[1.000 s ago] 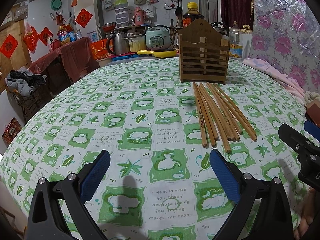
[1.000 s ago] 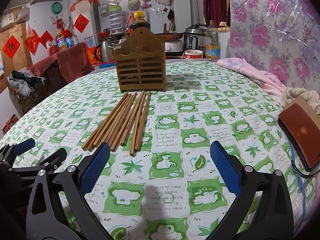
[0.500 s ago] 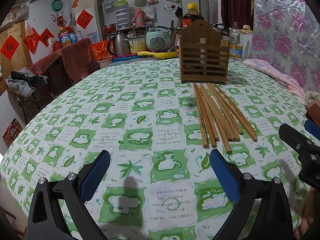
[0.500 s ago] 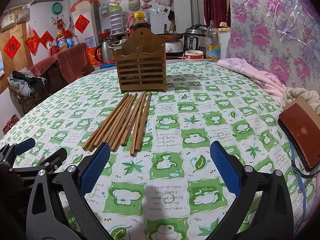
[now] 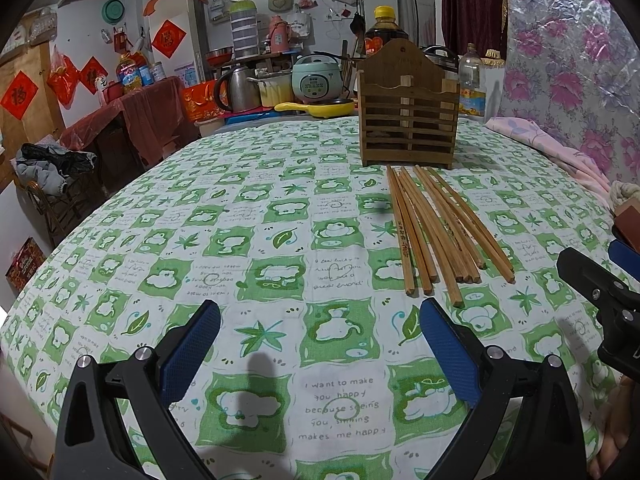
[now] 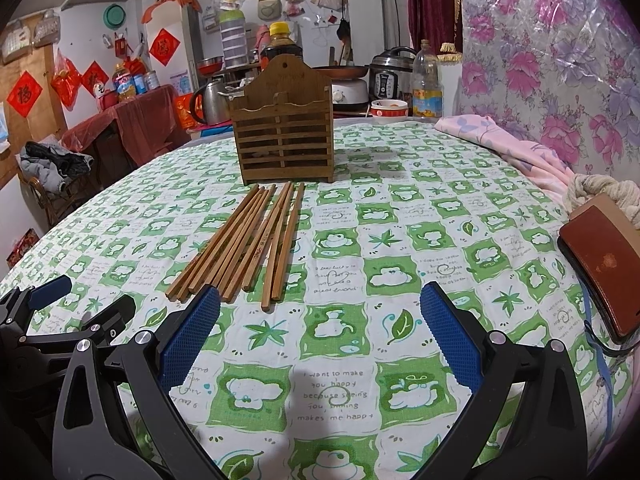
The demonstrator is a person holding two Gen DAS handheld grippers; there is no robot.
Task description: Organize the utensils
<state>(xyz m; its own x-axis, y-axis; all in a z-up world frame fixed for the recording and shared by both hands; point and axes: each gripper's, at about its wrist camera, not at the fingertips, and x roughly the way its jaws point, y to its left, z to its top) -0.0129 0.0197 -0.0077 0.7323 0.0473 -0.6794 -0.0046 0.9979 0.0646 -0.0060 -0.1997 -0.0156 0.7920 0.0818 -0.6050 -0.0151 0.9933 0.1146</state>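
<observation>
"makes me happy" on tablecloth

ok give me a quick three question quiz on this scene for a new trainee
1. True or false: the left gripper is shut on a chopstick.
2. Where do the chopsticks lie? A) inside the wooden holder B) flat on the tablecloth in front of the holder C) on the brown case
3. Fill in: in the right wrist view the chopsticks' near ends sit closest to the right gripper's ____ finger.

Key: 1 false, both grippers are open and hold nothing. 2 B. 3 left.
</observation>
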